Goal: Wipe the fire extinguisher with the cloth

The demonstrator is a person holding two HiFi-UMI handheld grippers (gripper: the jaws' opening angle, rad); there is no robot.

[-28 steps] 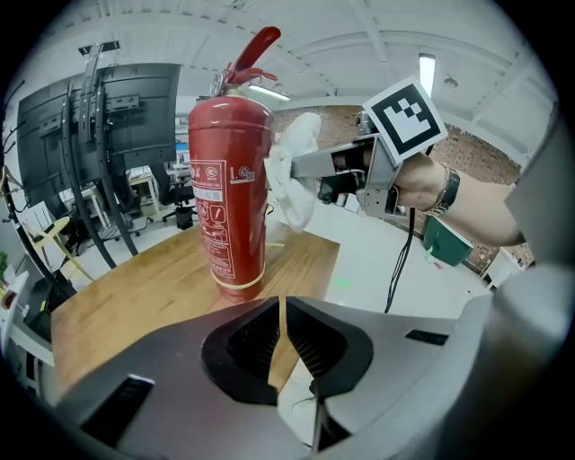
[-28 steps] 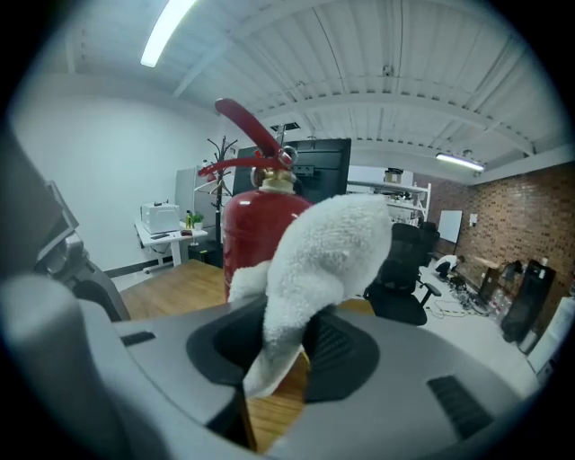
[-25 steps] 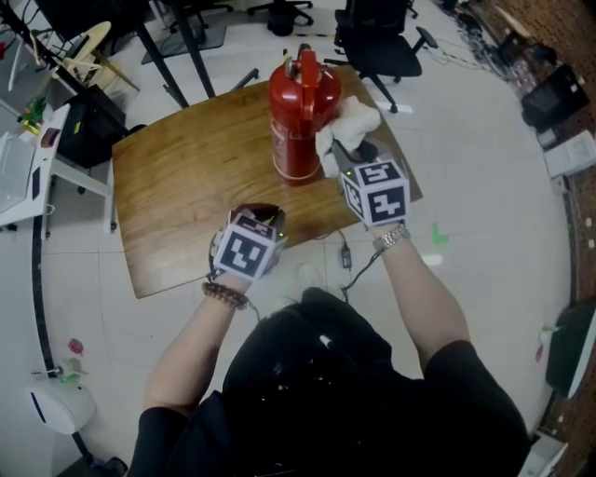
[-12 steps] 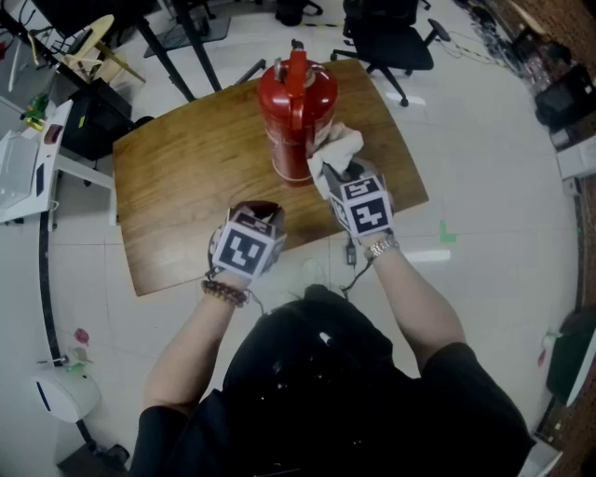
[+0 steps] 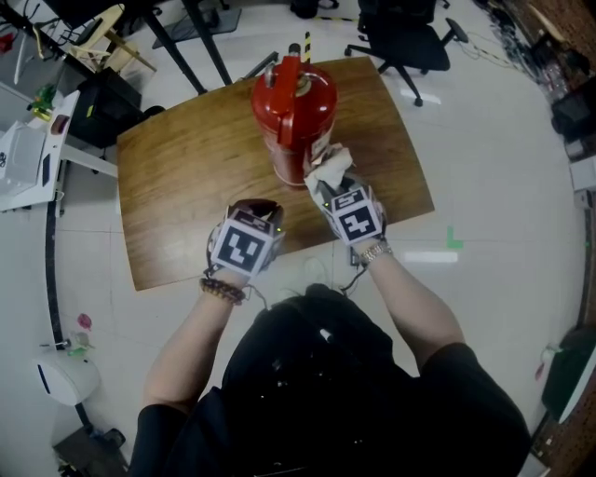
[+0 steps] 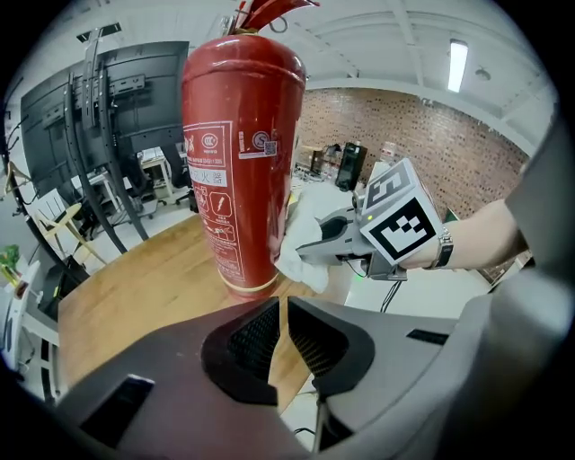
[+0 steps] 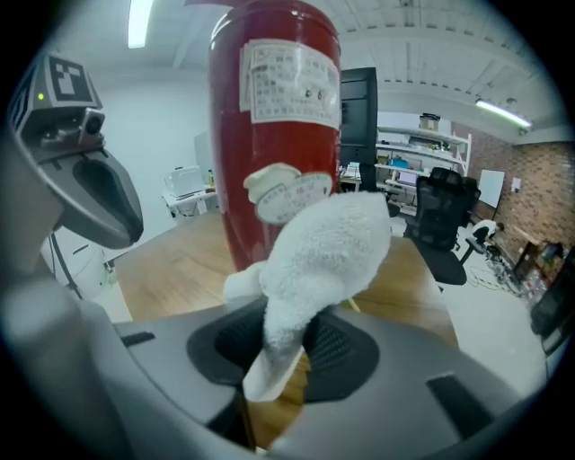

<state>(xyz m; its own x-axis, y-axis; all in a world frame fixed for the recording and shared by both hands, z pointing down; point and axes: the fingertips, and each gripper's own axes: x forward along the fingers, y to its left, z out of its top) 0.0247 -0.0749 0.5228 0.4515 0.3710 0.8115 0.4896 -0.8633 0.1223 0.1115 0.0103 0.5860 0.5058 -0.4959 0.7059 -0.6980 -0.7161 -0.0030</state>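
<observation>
A red fire extinguisher stands upright on the wooden table. My right gripper is shut on a white cloth and holds it against the cylinder's lower right side, near the base. In the right gripper view the cloth bulges out of the jaws in front of the red body. My left gripper hovers over the table's near edge, in front of the extinguisher and apart from it. Its jaws have just been opening to a narrow gap with nothing between them.
A black office chair stands beyond the table's far side and black stand legs at the far left. A white desk lies to the left. The table's near edge is right below both grippers.
My right gripper has slid the cloth down the extinguisher's right side toward its base. The left gripper has shifted only a little over the near edge.
</observation>
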